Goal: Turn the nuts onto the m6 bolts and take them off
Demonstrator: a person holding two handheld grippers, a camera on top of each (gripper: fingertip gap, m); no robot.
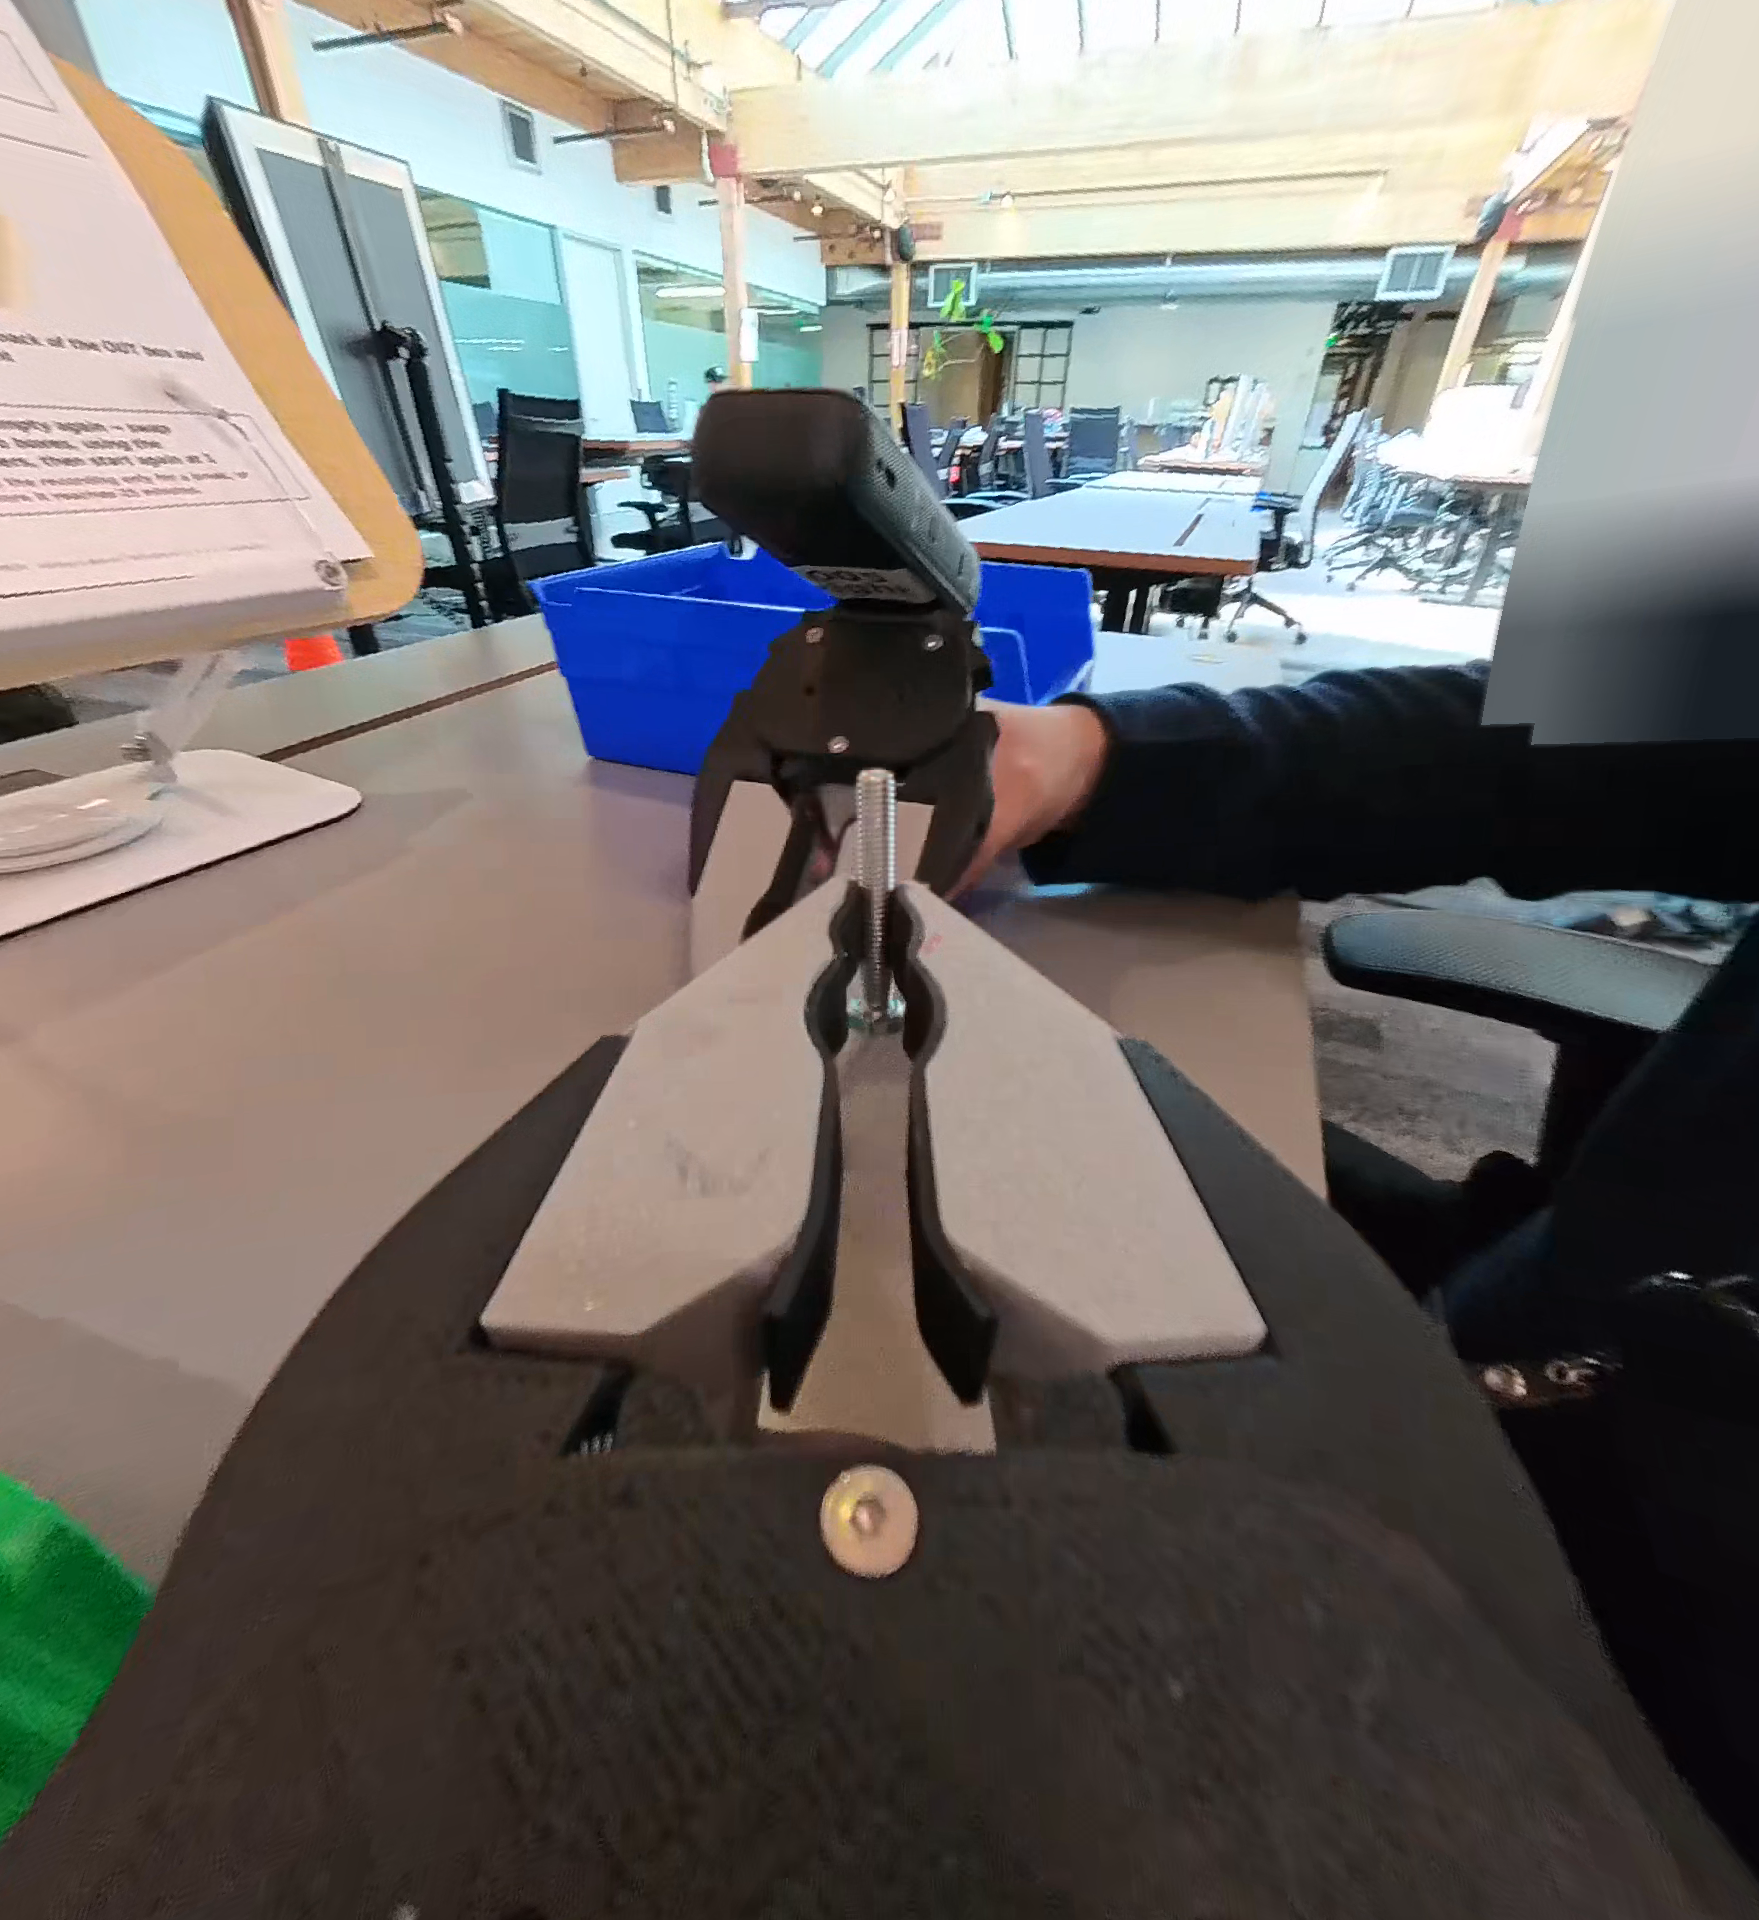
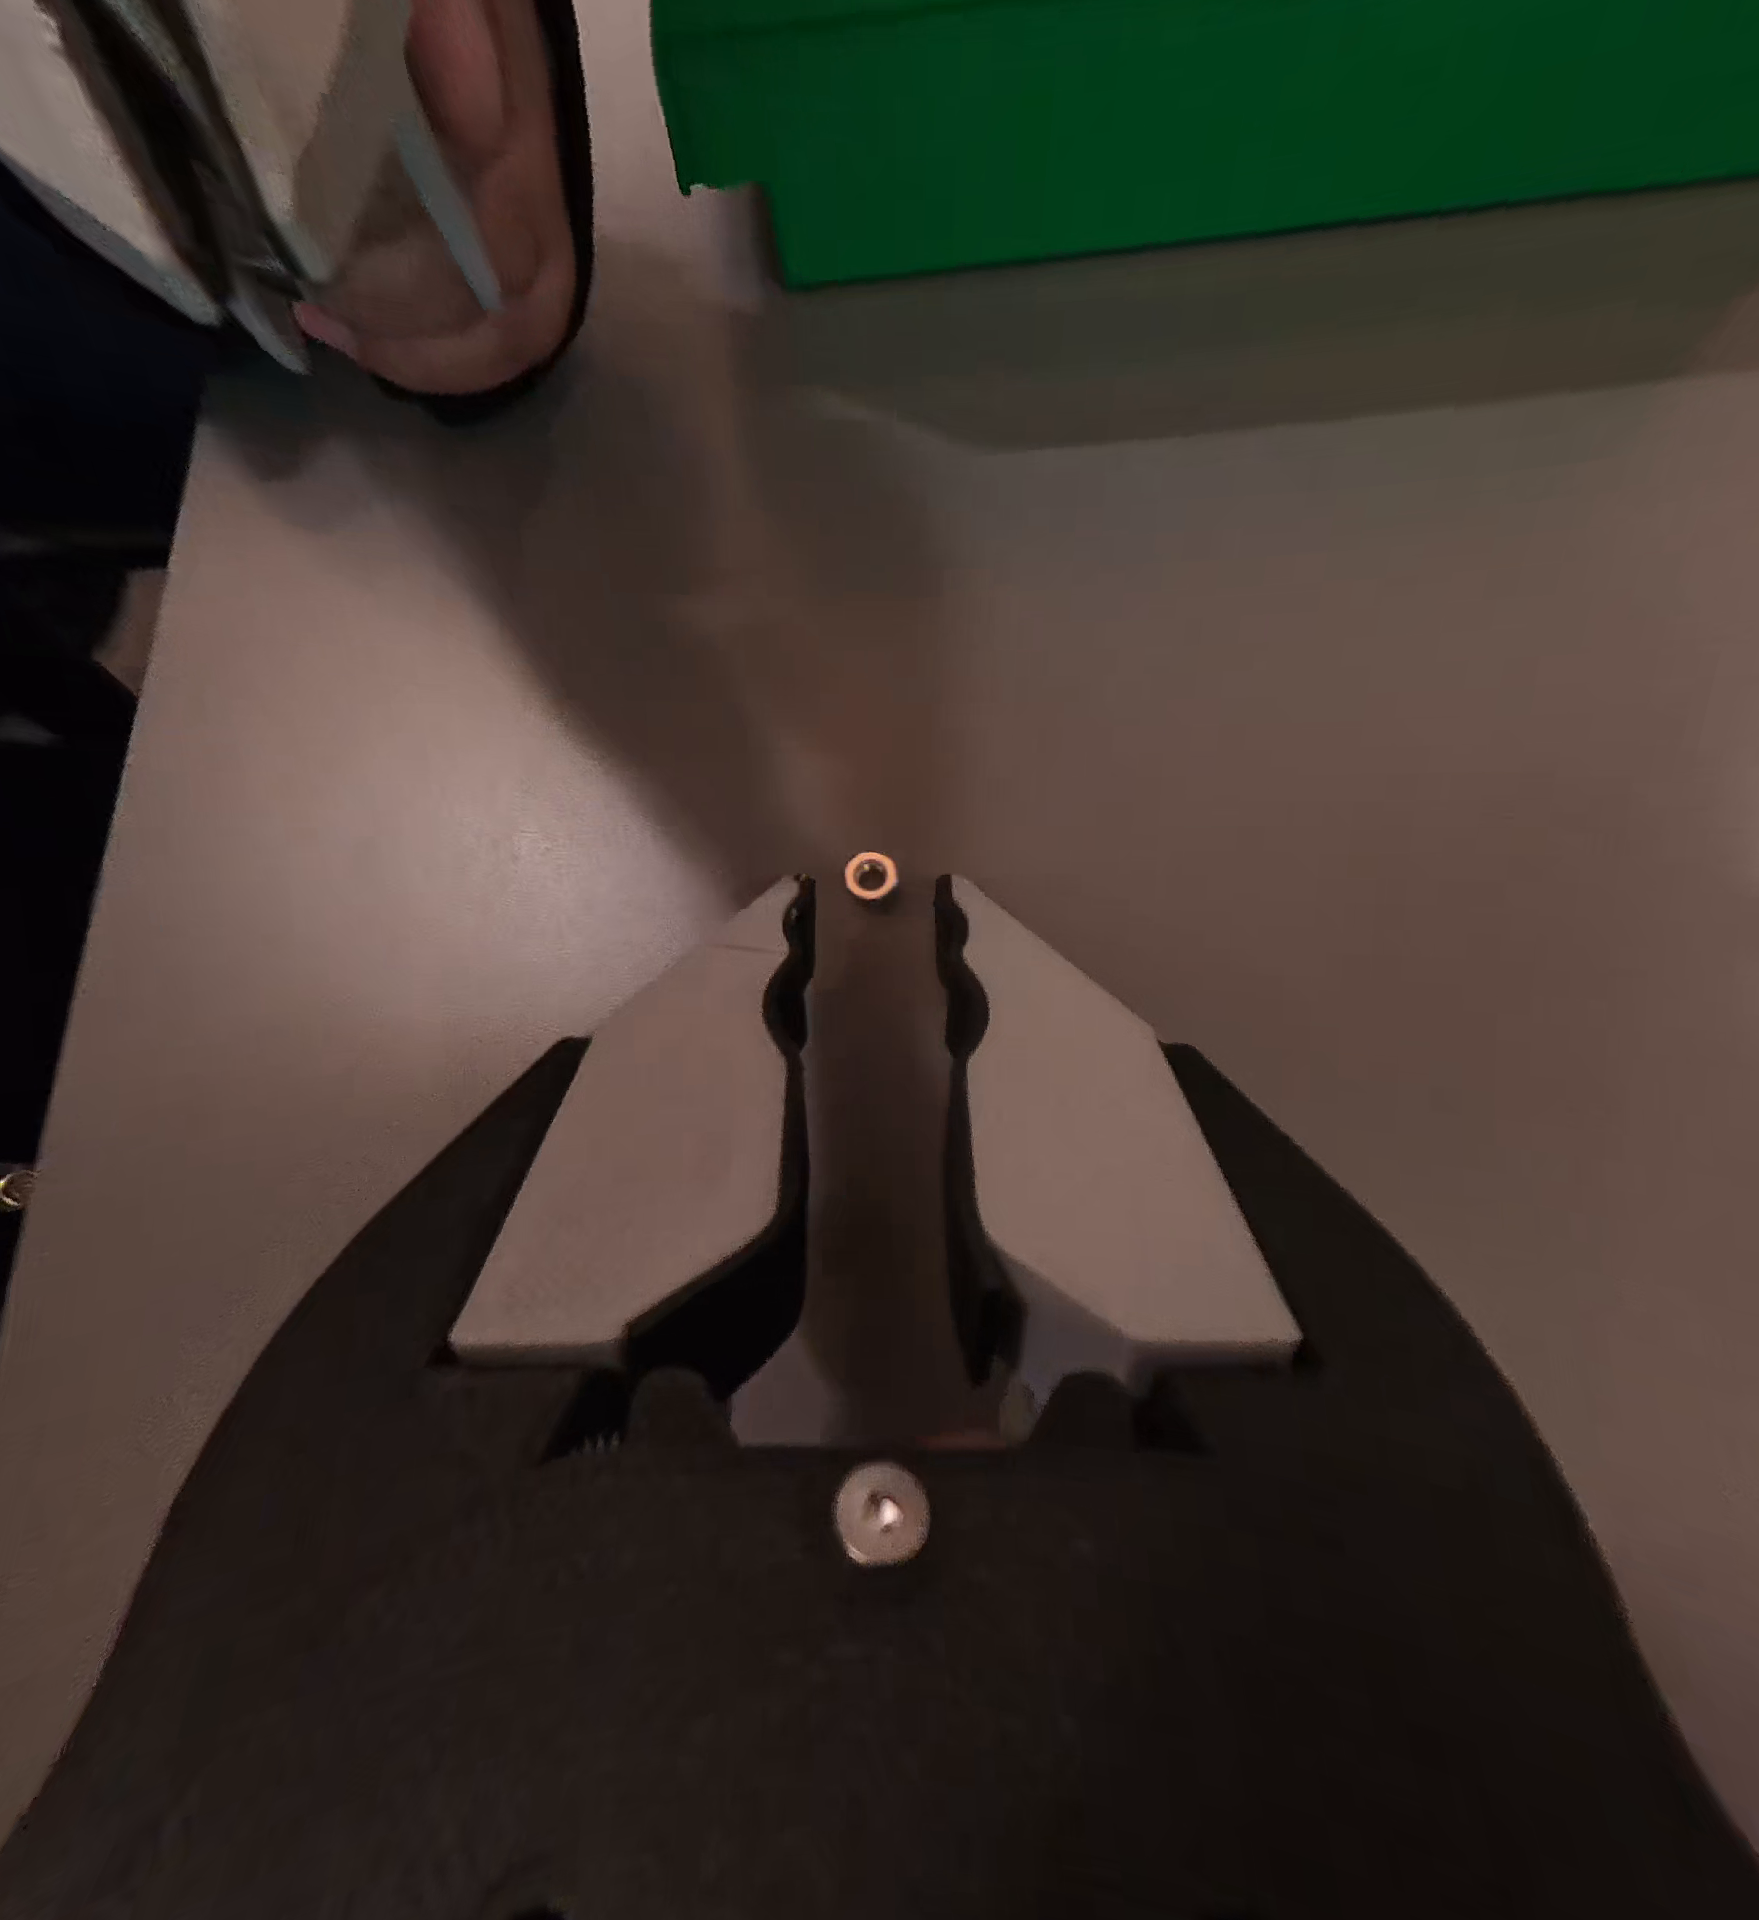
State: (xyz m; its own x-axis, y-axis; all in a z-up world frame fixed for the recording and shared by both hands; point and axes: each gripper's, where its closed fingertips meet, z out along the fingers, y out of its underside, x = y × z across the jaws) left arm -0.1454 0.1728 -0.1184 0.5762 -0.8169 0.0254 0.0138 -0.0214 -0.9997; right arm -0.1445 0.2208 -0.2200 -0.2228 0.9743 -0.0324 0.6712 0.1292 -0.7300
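My left gripper [image 1: 873, 914] is shut on a silver M6 bolt [image 1: 875, 831] and holds it upright, thread up and hex head down between the fingers. No nut is on its thread. In the left wrist view the right gripper [image 1: 833, 727] points down at the table just behind the bolt. In the right wrist view my right gripper [image 2: 867, 883] is open and looks straight down at the grey table [image 2: 1374, 831]. A small nut [image 2: 867, 878] lies flat on the table just beyond and between its fingertips. The fingers do not touch it.
A blue bin [image 1: 667, 655] stands on the table behind the right gripper. A green bin [image 2: 1218, 125] stands at the far side in the right wrist view and shows at the lower left of the left wrist view [image 1: 2, 1683]. An instruction sheet on a stand [image 1: 96, 416] is at left. The person's sleeve [image 1: 1301, 779] reaches in from the right. My right fingertips sit around 11 cm from my left ones.
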